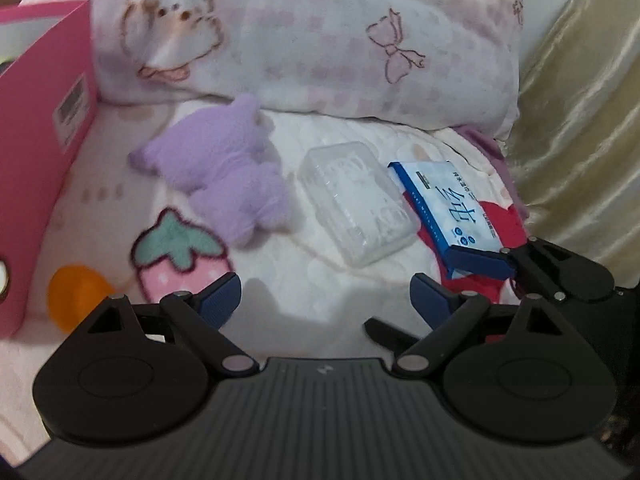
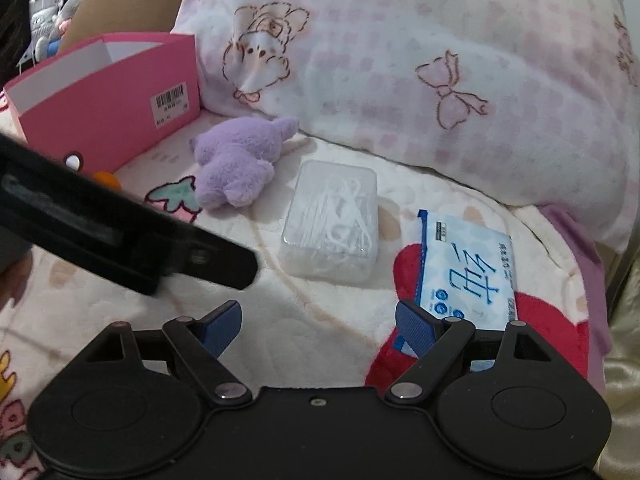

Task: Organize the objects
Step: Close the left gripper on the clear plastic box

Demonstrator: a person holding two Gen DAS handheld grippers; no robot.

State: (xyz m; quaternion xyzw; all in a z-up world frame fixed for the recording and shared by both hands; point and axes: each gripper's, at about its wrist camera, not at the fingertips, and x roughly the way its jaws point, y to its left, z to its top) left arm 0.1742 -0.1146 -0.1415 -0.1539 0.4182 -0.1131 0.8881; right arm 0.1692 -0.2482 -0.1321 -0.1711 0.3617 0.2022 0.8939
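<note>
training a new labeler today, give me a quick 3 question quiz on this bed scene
1. True or false: the purple plush toy lies inside the pink box.
2. Multiple choice: what lies between the plush toy and the blue wipes pack?
A. an orange ball
B. a clear plastic case
C. a mug
3. Fill in: both the left gripper and the right gripper are ____, holding nothing.

Key:
1. False; it lies on the blanket beside the box.
2. B
3. open
</note>
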